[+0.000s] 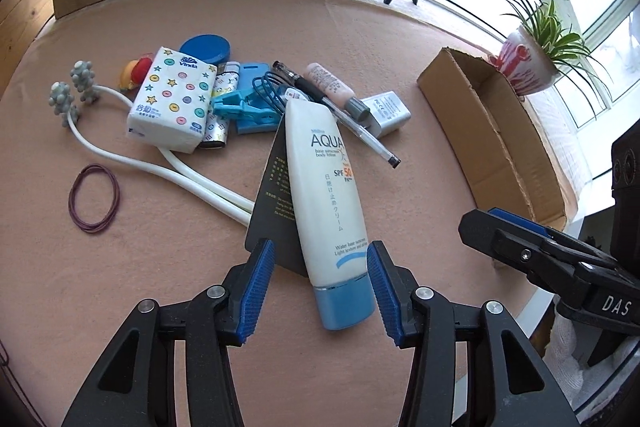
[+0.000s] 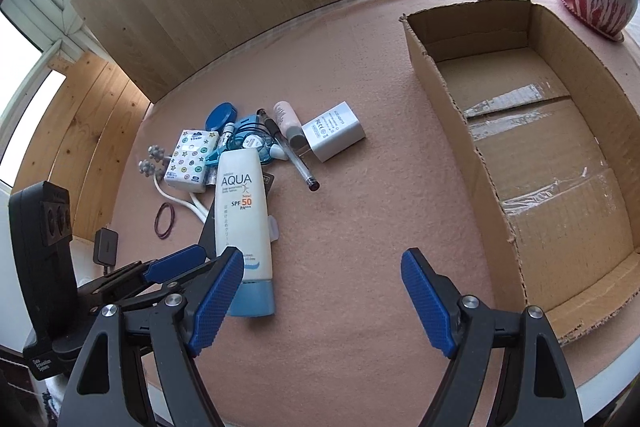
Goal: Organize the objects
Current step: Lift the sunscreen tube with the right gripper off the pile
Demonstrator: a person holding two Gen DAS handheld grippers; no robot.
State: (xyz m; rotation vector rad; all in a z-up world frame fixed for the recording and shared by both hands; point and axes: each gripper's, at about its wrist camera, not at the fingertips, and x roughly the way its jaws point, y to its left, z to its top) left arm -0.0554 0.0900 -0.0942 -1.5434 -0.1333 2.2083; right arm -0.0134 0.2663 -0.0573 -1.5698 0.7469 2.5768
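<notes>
The cardboard box (image 2: 532,155) at the right of the right wrist view is seen empty, so nothing has been sorted yet. The whole pile (tissue pack (image 1: 172,99), pen (image 1: 340,111), charger (image 1: 386,111) and more) lies on the counter (image 1: 360,35) in the upper left part. The left tongs (image 1: 320,291) are spread around the sunscreen tube (image 1: 324,187) near its blue cap, one pad near touching, not yet clenched. The right tongs (image 2: 322,303) are held released, with nothing between them.
</notes>
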